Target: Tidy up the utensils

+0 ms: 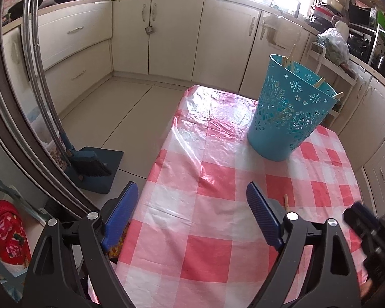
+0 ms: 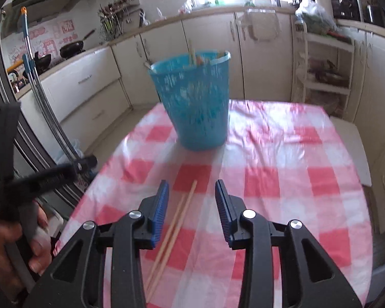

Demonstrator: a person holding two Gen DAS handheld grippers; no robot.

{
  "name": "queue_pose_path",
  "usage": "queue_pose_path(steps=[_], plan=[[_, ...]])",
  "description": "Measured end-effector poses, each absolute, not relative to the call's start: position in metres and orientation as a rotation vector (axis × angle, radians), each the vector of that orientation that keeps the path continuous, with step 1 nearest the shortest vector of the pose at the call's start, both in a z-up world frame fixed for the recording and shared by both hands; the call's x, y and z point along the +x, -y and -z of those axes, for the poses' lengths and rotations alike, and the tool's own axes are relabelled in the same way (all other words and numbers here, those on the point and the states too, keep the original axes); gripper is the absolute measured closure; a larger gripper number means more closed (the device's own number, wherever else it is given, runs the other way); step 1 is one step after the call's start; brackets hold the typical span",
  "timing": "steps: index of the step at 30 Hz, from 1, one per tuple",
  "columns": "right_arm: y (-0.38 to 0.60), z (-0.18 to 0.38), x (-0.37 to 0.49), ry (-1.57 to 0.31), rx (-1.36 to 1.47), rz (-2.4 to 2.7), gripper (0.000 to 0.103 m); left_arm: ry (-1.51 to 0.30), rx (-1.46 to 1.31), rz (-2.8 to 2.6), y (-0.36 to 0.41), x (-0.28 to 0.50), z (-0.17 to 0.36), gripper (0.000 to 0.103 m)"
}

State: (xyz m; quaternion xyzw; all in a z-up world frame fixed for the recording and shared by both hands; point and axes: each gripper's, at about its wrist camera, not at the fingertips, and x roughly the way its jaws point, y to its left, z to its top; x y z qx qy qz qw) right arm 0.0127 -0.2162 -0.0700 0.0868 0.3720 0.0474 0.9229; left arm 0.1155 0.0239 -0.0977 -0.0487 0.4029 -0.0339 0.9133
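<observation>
Chopsticks [image 2: 172, 233], a pale wooden pair, lie side by side on the near part of the table, running from the near edge up toward the far side and leaning slightly right. In the left wrist view only a short wooden tip [image 1: 286, 201] shows, just right of that gripper's right finger. More wooden utensil handles [image 1: 290, 57] stick up out of a blue perforated basket [image 1: 285, 113] that stands upright farther back on the table.

The table is covered by a red-and-white checked cloth [image 2: 282, 179] with a glossy, wrinkled surface. Around it is a kitchen: cream cabinets [image 1: 172, 36] line the far wall under a counter, dark pans [image 2: 71, 47] sit on the stove at far left, and a bright window is at the far right. A blue broom and dustpan [image 1: 95, 164] stand on the tiled floor to the left of the table, and a white shelf rack [image 2: 326, 71] stands at the far right.

The right gripper [image 2: 191, 188] hovers low over the chopsticks with its blue-padded jaws spread apart; the sticks lie in the gap between the fingers, nearer the left one, and neither pad touches them. The left gripper [image 1: 192, 195] is over the table's left edge, jaws spread wide, holding nothing. In the right wrist view it appears blurred at the left, with the person's hand [image 2: 18, 246] on its handle.
</observation>
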Motion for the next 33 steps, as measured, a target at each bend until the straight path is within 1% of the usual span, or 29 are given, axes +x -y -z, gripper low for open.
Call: queue_pose_path(steps=[3, 6, 12, 22, 24, 26, 33], plan=[[0.210, 0.096, 0.015, -0.827, 0.190, -0.092, 0.066, -0.827, -0.086, 0.063, -0.024, 0.115, 0.099, 0.020], [0.204, 0.105, 0.018, -0.788, 0.194, -0.097, 0.066, -0.821, -0.078, 0.054, -0.026, 0.114, 0.098, 0.020], [0.198, 0.117, 0.017, -0.815, 0.184, -0.074, 0.066, -0.820, -0.092, 0.052, -0.030, 0.114, 0.097, 0.020], [0.196, 0.127, 0.028, -0.862, 0.157, -0.043, 0.066, -0.826, -0.085, 0.061, -0.026, 0.116, 0.097, 0.019], [0.196, 0.131, 0.029, -0.872, 0.148, -0.039, 0.067, -0.828, -0.082, 0.061, -0.025, 0.116, 0.098, 0.019], [0.197, 0.133, 0.028, -0.873, 0.140, -0.037, 0.070, -0.830, -0.077, 0.062, -0.024, 0.116, 0.099, 0.019], [0.200, 0.126, 0.029, -0.859, 0.189, -0.052, 0.070, -0.835, -0.068, 0.063, -0.022, 0.117, 0.101, 0.019]])
